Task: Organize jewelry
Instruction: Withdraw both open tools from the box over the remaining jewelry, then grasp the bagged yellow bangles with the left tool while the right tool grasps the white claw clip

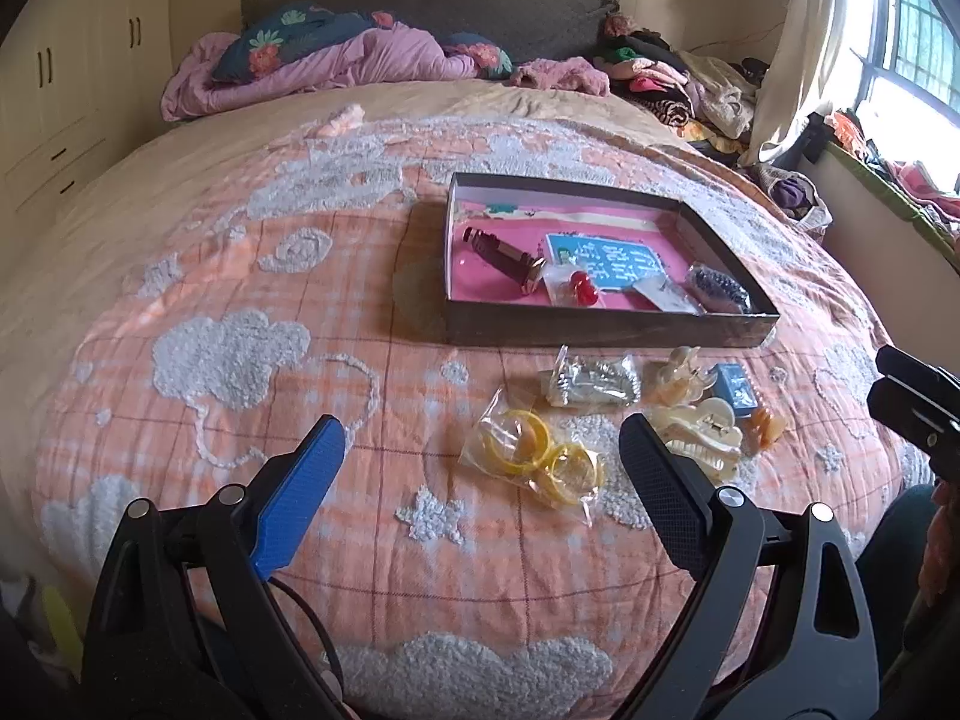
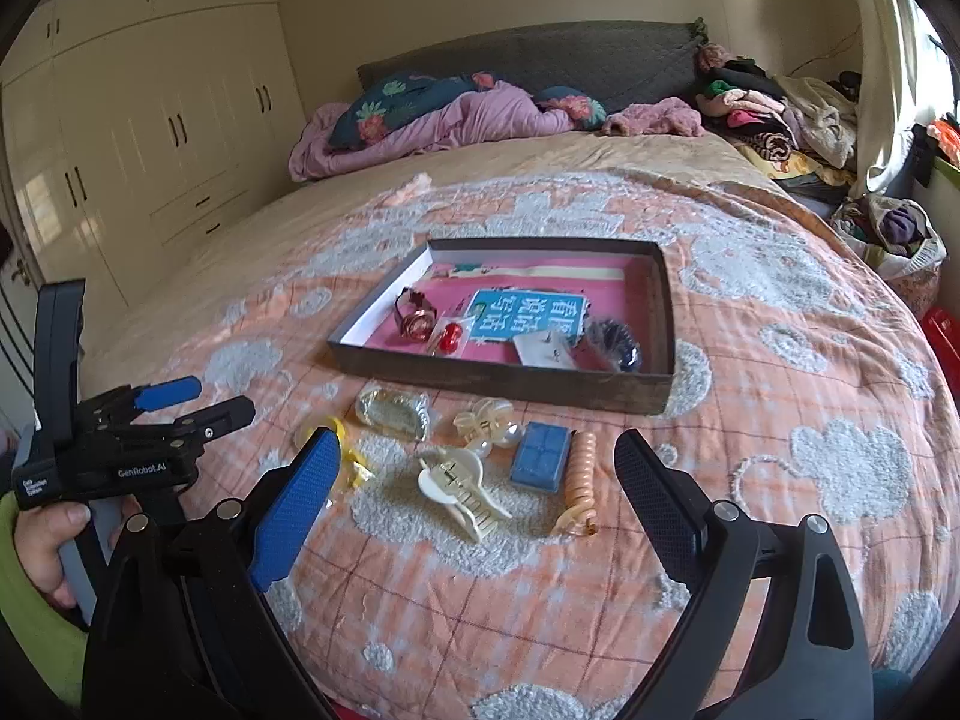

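Soft orange quilted cloth bedspread [image 2: 750, 360] with nubbly white tufted clouds; on it a matt dark cardboard tray [image 2: 498, 381], a glossy cream plastic hair clip [image 2: 459, 489], crinkly clear plastic bag of shiny yellow bangles [image 1: 531, 456], and a polished rose-gold metal watch [image 1: 504, 252].

On the bed [image 1: 240, 312] we see the shallow dark cardboard tray [image 1: 606, 330] behind the cream plastic hair clip [image 1: 699, 432], with the clear bag of yellow bangles [image 1: 534, 456] to that clip's left.
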`<action>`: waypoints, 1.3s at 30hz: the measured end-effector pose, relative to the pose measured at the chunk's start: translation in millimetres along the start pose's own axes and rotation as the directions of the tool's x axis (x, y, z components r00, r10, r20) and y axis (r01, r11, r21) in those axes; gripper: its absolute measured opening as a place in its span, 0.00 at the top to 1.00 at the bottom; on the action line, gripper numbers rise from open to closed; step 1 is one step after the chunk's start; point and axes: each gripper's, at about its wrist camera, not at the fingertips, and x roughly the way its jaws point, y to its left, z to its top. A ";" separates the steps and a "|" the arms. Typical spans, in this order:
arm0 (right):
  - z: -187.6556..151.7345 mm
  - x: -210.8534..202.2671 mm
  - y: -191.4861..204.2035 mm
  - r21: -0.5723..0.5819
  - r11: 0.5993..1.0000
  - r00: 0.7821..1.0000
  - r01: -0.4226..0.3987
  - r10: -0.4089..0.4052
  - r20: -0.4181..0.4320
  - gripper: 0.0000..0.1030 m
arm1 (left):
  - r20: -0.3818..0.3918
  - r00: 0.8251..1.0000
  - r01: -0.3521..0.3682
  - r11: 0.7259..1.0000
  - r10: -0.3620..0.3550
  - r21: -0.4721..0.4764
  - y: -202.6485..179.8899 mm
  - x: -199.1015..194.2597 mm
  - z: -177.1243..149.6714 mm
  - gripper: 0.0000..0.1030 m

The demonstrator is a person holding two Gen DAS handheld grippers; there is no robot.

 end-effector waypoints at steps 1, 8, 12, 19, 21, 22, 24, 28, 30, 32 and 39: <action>-2.1 4.5 1.2 -0.007 1.000 1.000 -0.003 0.003 -0.010 0.11 | -0.006 1.000 0.001 1.000 -0.001 -0.001 0.6 2.8 -1.1 0.17; -16.0 36.5 4.7 -0.031 0.999 0.996 -0.023 0.021 -0.086 0.12 | -0.049 0.999 0.013 1.000 -0.013 -0.004 2.6 23.0 -7.7 0.17; -24.0 58.0 3.7 -0.039 0.999 0.990 -0.028 0.023 -0.140 0.19 | -0.074 0.997 0.023 1.000 -0.023 -0.003 3.7 33.2 -11.6 0.17; -31.1 93.9 6.1 -0.079 0.995 0.975 -0.054 0.036 -0.218 0.37 | -0.118 0.992 0.053 0.999 -0.052 0.009 1.9 48.4 -18.4 0.17; -31.1 101.6 6.5 -0.089 0.994 0.972 -0.066 0.044 -0.230 0.41 | -0.126 0.990 0.063 0.998 -0.061 0.016 0.1 51.2 -20.4 0.17; -30.8 106.0 6.4 -0.091 0.993 0.970 -0.072 0.049 -0.239 0.43 | -0.132 0.989 0.070 0.997 -0.067 0.020 -0.9 52.8 -21.3 0.17; -29.9 113.3 5.9 -0.090 0.992 0.967 -0.089 0.065 -0.248 0.48 | -0.142 0.987 0.083 0.996 -0.079 0.022 -2.3 55.9 -22.7 0.17; -29.5 124.6 6.6 -0.105 0.989 0.965 -0.108 0.078 -0.252 0.65 | -0.161 0.983 0.094 0.995 -0.088 0.034 -5.3 62.3 -24.6 0.17; -29.4 124.7 5.0 -0.080 0.987 0.962 -0.142 0.119 -0.245 0.72 | -0.163 0.982 0.099 0.994 -0.091 0.043 -7.8 64.5 -25.0 0.17; -29.1 118.5 2.7 -0.066 0.985 0.963 -0.161 0.142 -0.227 0.72 | -0.166 0.981 0.106 0.993 -0.096 0.050 -10.0 67.0 -24.8 0.17; -23.3 82.9 -8.8 -0.031 0.985 0.979 -0.168 0.163 -0.125 0.73 | -0.172 0.980 0.119 0.989 -0.102 0.088 -26.9 80.4 -22.5 0.13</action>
